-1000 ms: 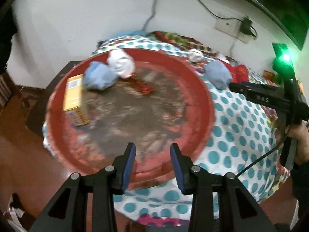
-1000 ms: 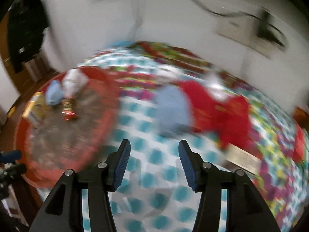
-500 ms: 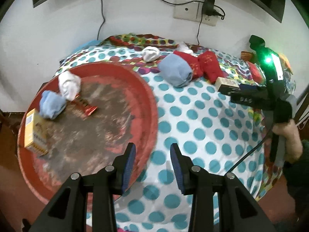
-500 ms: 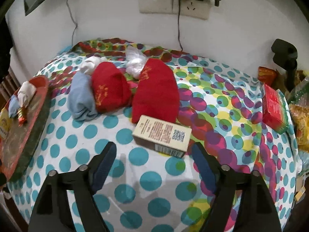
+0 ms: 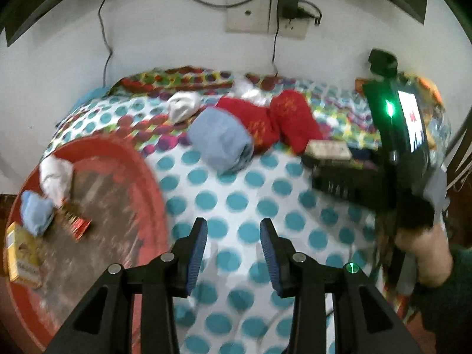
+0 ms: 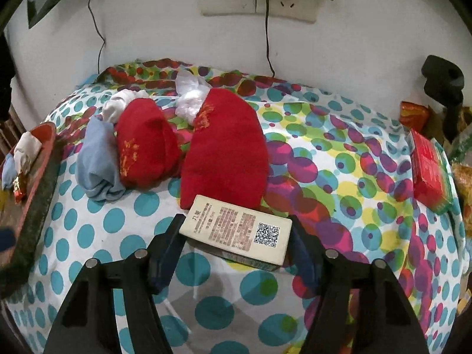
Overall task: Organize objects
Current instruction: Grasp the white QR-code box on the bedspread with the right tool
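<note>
The cream box (image 6: 236,231) lies flat on the polka-dot cloth (image 6: 112,221), touching the near edge of the larger red pouch (image 6: 224,153). The right gripper (image 6: 236,236) straddles it — fingers closing along its short ends, contact not clear. Left of the box, past bare cloth, the left gripper (image 5: 233,250) hovers with fingers apart and empty — just beside the red tray's rim (image 5: 156,183).

Cream box (image 6: 236,230), QR label up, flat on dotted cloth (image 6: 97,230), touching red pouch (image 6: 224,153).
</note>
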The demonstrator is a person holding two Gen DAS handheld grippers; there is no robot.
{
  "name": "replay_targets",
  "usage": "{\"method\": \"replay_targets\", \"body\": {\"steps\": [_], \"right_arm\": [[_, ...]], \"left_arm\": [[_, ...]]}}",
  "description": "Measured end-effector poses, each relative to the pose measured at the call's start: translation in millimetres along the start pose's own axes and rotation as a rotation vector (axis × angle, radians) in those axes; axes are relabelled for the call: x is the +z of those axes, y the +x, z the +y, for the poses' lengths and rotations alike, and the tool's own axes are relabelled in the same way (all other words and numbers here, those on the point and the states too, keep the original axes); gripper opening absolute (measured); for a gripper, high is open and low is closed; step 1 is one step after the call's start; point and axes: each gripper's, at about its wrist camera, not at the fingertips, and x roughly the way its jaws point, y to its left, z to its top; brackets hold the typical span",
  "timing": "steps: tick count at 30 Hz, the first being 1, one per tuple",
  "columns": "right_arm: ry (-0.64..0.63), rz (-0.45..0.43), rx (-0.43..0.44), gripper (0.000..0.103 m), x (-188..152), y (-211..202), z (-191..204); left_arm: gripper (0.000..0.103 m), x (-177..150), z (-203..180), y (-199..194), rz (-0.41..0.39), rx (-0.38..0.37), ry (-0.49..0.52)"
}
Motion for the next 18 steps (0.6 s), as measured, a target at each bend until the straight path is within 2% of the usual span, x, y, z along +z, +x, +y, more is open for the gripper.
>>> {"method": "replay_targets", "body": {"steps": [3,7,9,11,18], "right_arm": [[-0.041,-0.014,-0.026,0.065,-2,-2,-4],[-0.024,-0.005,-0.015,0.065,-6,-3,-22],[0.024,0.004,0.015,0.065,-7,-2,-33],[0.021,0.005,0.009,0.065,-7,-1,-31],[0.003,0.01,-0.005,0.065,-7,0,-28]], "left_arm": [[0.038,13,-3,14,-0.025,-0.019,-0.015],[0.038,32,-7,37,0.0,-0.048,-0.056],[0.039,40,-9,45,0.007,-0.035,-0.067],[0.039,49,-9,51,0.003,-0.015,-0.083],[0.041,66,11,75,0.004,-0.003,-0.252]]}}
